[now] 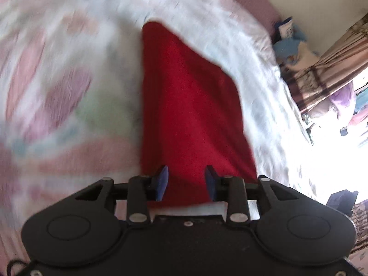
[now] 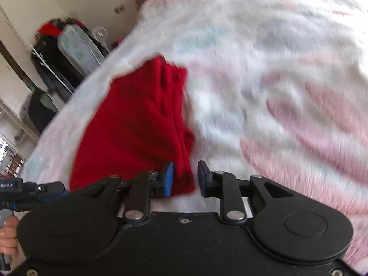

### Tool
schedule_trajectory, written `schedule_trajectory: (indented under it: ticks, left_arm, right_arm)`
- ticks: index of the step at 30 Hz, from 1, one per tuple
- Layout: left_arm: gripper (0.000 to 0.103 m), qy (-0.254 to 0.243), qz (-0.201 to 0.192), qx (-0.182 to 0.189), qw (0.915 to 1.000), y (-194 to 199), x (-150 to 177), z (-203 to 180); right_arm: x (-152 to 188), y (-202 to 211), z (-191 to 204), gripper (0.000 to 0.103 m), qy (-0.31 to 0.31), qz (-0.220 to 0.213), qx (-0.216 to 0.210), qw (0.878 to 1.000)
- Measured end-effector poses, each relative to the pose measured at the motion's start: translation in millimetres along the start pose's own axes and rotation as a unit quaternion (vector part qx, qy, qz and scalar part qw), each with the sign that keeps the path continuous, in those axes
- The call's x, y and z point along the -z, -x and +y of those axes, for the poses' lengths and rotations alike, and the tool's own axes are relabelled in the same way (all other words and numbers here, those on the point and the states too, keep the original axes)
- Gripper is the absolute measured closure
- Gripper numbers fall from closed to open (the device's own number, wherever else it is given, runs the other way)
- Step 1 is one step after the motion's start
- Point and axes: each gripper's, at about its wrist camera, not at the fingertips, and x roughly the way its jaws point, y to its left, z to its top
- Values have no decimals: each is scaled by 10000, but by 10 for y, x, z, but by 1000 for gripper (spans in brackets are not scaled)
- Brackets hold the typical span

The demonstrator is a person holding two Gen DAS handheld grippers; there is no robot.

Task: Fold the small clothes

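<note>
One red garment [image 1: 191,105] is seen, laid on a bed sheet [image 1: 57,73] printed in pale pink, green and white. Two grippers are in use, each with two blue-padded fingers. No second piece of clothing can be counted on the bed.

The garment is folded into a long, narrow shape. In the left wrist view its long axis is seen running straight away from the camera, the near end broad, the far end tapering toward the upper part of the bed. In the right wrist view the same garment [image 2: 138,126] is seen with layered folds stacked along its right edge, and its near right corner is reached by the right gripper.

The left gripper [image 1: 186,182] is held partly open — the red cloth is seen in the gap between the pads, but whether it is touched cannot be told. The right gripper [image 2: 185,179] is also parted, by a narrower gap; the garment's near corner lies between its fingers, close against the left pad, and no pinch is seen.

At the lower left of the right wrist view, the left gripper's handle is seen held by a hand [image 2: 8,234]. Both views are blurred.
</note>
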Motion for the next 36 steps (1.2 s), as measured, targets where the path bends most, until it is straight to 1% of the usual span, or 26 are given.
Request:
schedule_trajectory:
  ticks: [1, 3, 6, 9, 13, 14, 16, 17, 19, 20, 22, 23, 25, 27, 28, 29, 31, 33, 36]
  left_arm:
    - [67, -62, -97, -30, 9999, -15, -55, -17]
    - [67, -136, -244, -235, 9993, -100, -158, -33]
    - [67, -74, -296, -378, 9988, -295, -226, 10]
    - [67, -7, -240, -479, 9986, -484, -184, 57]
    - [67, -1, -297, -505, 9983, -536, -125, 62]
    - [67, 42, -315, -485, 9983, -525, -125, 60]
    - [68, 181, -364, -415, 9983, -479, -165, 53]
    - [68, 229, -418, -345, 9983, -441, -201, 34]
    - [68, 189, -597, -216, 9978, -366, -285, -15]
    - [68, 100, -653, -262, 9975, -353, -326, -54]
    - [68, -104, -606, -401, 9973, -431, -376, -89]
    - [69, -100, -536, -492, 9973, -494, -390, -82]
    - [69, -39, -460, -423, 9980, -553, -435, -71]
    - [69, -114, -580, -374, 9975, -524, -508, -110]
    - [69, -144, -657, -370, 9970, -511, -552, -126]
    - [68, -157, -721, -367, 9966, -506, -618, -138]
    - [68, -149, -805, -382, 9959, -540, -739, -130]
    - [68, -126, -833, -411, 9956, -616, -848, -117]
    - [68, -99, -777, -564, 9953, -779, -921, -77]
  right_arm:
    - [-81, 17, 27, 81, 18, -112, 1, 9999]
    - [-251, -4, 115, 81, 118, -328, -40, 9994]
    - [-497, -185, 264, 81, 333, -523, 7, 9981]
    - [-661, -486, 380, 81, 479, -433, -24, 9979]
    - [-628, -832, 482, 81, 771, -3, 58, 9970]
    - [-594, -882, 495, 86, 852, 51, 129, 9963]
    - [-538, -871, 508, 97, 959, -70, 133, 9953]
    - [-534, -829, 514, 100, 963, -171, 146, 9951]
    - [-564, -702, 521, 101, 842, -410, 145, 9955]
    - [-594, -658, 508, 101, 786, -479, 138, 9957]
    - [-618, -690, 464, 101, 692, -386, 145, 9967]
    - [-603, -761, 436, 101, 684, -266, 200, 9971]
    - [-537, -919, 369, 100, 714, -10, 316, 9969]
    - [-539, -929, 331, 98, 616, 49, 279, 9977]
    - [-568, -890, 326, 93, 544, 34, 235, 9982]
    - [-601, -846, 329, 86, 468, 9, 175, 9987]
    - [-691, -766, 359, 80, 395, -241, 155, 9988]
    - [-797, -798, 418, 80, 516, -351, 112, 9980]
    - [-947, -998, 496, 80, 660, -333, 165, 9971]
